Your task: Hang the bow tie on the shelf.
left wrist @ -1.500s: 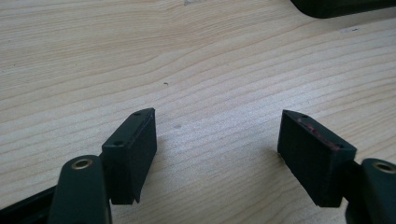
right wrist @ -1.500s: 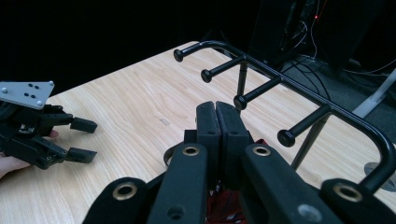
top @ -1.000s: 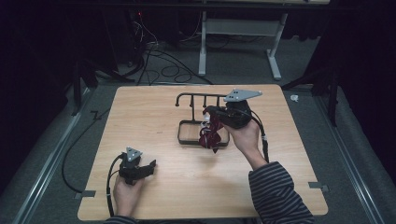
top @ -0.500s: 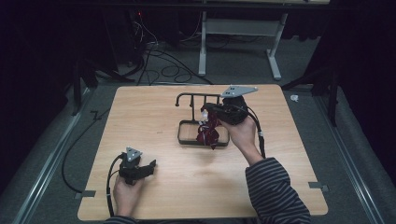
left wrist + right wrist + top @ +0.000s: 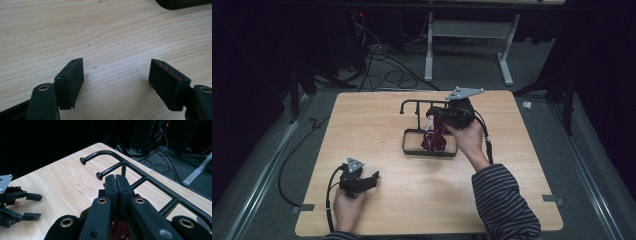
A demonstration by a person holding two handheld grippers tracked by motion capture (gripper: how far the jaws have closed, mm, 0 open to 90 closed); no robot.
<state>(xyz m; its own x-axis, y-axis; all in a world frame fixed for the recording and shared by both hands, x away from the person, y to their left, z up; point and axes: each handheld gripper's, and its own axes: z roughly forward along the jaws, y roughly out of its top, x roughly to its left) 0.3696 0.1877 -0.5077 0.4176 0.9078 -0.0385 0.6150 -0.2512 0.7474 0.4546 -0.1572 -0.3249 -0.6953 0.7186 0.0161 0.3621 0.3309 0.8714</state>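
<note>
Resting left gripper [image 5: 116,75]: well to the near left of the rack [image 5: 412,105], low over the bare table [image 5: 377,125]; we see its jaws wide apart with nothing between them, and it sits where it did a second ago.
Rack pegs: two knobbed arms [image 5: 83,160] stick out from the top rail, both bare.
Cloth [image 5: 434,139]: dark red, bunched, hanging beneath the rail at the rack's right end.
Right gripper [image 5: 115,180]: jaws pressed together, just behind the rail, pinching the top of the cloth (red strands show under them).
Just changed: the right hand has edged the cloth a little closer to the rail; we judge that it is lining up to drape the cloth there.
Tray [image 5: 406,142]: the rack's base frame; the cloth's lower end dangles inside its outline, though we cannot tell whether it touches. We see nothing else in it.
</note>
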